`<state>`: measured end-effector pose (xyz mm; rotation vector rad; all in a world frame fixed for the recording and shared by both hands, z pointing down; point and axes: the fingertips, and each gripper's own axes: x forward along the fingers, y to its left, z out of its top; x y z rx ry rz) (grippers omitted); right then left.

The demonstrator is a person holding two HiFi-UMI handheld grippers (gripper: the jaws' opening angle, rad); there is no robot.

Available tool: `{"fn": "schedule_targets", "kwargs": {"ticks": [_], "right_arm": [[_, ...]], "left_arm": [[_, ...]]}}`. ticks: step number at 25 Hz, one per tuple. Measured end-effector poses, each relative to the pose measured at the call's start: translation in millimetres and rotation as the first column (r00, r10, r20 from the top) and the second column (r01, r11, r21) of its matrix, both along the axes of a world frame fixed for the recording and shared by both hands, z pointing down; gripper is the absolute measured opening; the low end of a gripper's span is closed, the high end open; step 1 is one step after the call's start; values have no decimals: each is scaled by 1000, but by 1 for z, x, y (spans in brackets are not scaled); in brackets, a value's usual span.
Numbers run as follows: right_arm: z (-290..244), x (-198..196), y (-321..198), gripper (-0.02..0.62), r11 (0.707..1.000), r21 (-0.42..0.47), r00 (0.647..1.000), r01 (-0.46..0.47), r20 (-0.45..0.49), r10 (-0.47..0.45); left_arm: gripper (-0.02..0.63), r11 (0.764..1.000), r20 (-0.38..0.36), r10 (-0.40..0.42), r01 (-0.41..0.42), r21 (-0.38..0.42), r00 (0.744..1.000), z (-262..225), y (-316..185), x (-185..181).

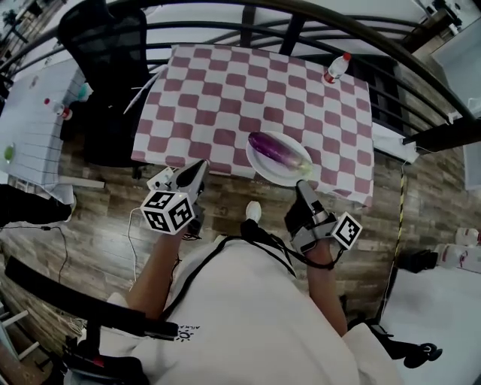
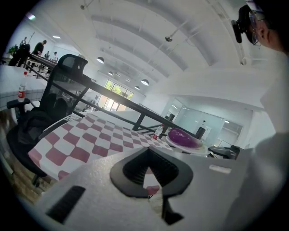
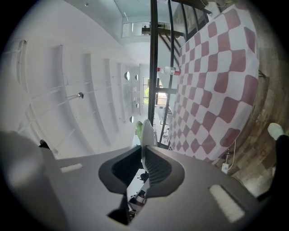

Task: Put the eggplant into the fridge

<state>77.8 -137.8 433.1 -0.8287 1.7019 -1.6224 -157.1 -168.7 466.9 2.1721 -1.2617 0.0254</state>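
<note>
A purple eggplant with a green stem lies on a white plate at the near edge of the table with the red-and-white checked cloth. My right gripper is shut on the plate's near rim. In the right gripper view the rim stands edge-on between the jaws, with the green stem behind it. My left gripper hovers at the table's front edge, left of the plate, jaws together and empty. The left gripper view shows the eggplant ahead to the right. No fridge is in view.
A plastic bottle with a red cap stands at the table's far right corner. A black office chair sits at the table's left. A black railing runs behind the table. A white table stands far left.
</note>
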Motion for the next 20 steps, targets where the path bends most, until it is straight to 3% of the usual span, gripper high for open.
{"fn": "schedule_targets", "kwargs": {"ticks": [10, 20], "right_arm": [[21, 36, -81, 35, 993, 29, 993, 117, -10, -117], [56, 66, -131, 37, 980, 34, 980, 198, -5, -198]], "left_arm": [[3, 997, 14, -83, 83, 0, 996, 4, -52, 35], [3, 987, 32, -161, 161, -5, 986, 12, -78, 67]]}}
